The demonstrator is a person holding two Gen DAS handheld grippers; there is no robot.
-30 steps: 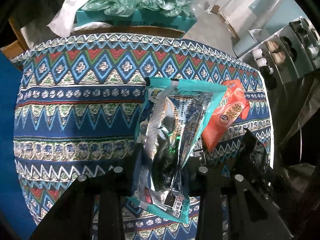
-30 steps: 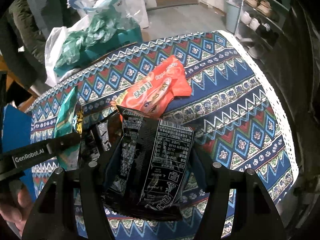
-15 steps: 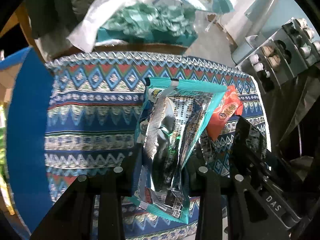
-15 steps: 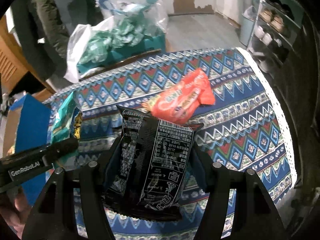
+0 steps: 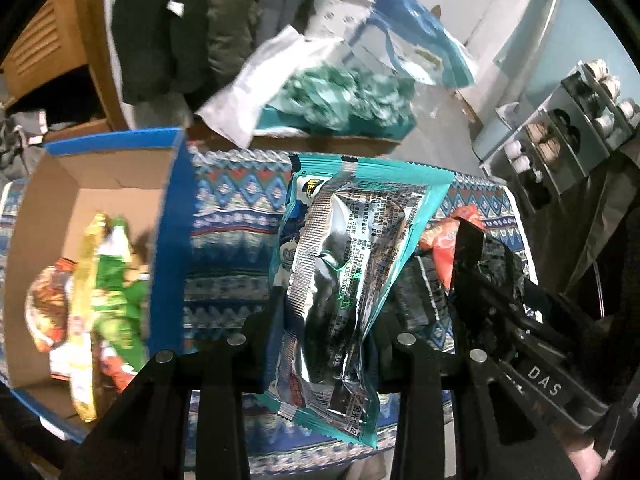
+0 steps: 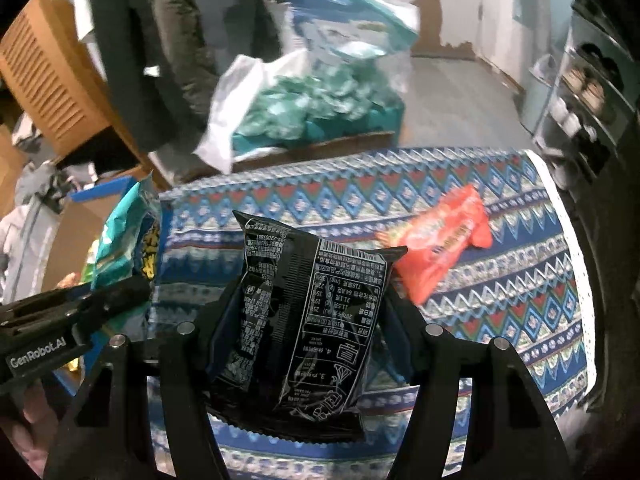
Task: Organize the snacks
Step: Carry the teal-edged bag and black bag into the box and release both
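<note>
With several snacks already in the box (image 5: 172, 240) at the table's left edge, the left gripper (image 5: 320, 332) pinches a teal packet (image 5: 344, 264) and the right gripper (image 6: 304, 320) a black packet (image 6: 304, 320), while an orange packet (image 6: 440, 248) waits near the table's (image 6: 520, 300) right edge.

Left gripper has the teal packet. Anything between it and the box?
Nothing visible. The left gripper is shut on the teal packet, held above the cloth. The box sits to its left, open on top, with only its blue wall to clear. Packets already lie inside, with bare cardboard beside them.
</note>
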